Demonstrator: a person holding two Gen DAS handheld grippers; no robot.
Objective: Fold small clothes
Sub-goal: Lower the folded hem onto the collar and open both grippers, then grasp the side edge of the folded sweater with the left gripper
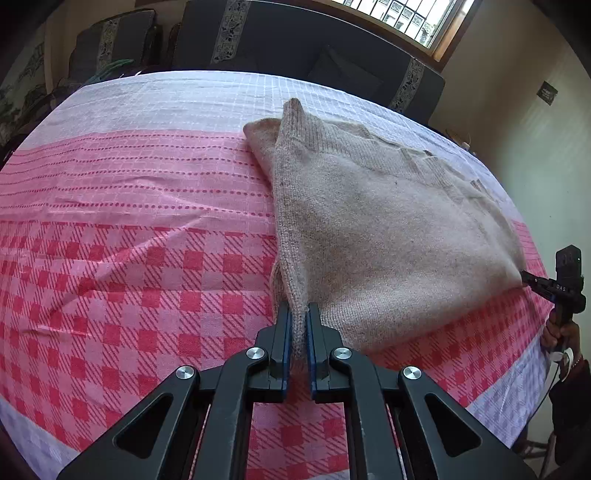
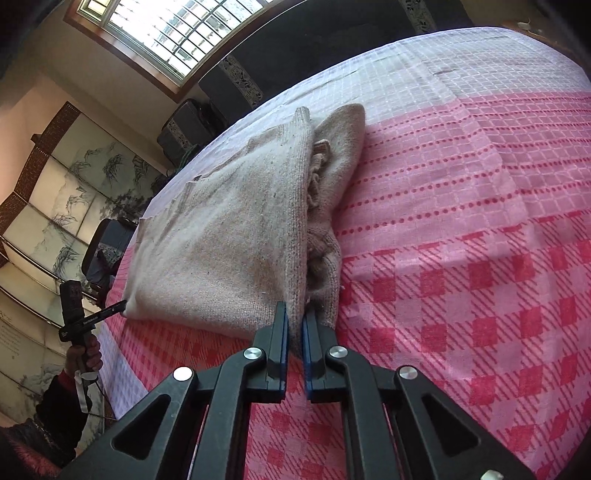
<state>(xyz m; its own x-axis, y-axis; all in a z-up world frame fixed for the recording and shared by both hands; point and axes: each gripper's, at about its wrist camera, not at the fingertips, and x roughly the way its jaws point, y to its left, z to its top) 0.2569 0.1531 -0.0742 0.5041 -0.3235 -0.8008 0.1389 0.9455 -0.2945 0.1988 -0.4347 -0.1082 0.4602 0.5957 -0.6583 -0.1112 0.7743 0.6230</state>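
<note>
A beige knit sweater (image 1: 388,229) lies partly folded on the pink checked tablecloth (image 1: 129,258). My left gripper (image 1: 298,314) is shut on its near left corner, the knit edge pinched between the blue pads. My right gripper (image 2: 295,314) is shut on the opposite near corner of the sweater (image 2: 229,236), and it shows at the far right of the left wrist view (image 1: 532,280). The left gripper shows at the left of the right wrist view (image 2: 118,306). The near hem is held between both grippers, just above the cloth. A sleeve (image 2: 332,177) is tucked under the folded layer.
The cloth (image 2: 480,221) covers a wide table, with dark cushioned chairs (image 1: 288,40) along its far edge. A window (image 2: 177,29) and a painted screen (image 2: 62,206) stand behind. The holder's hand (image 2: 83,358) is at the table's side.
</note>
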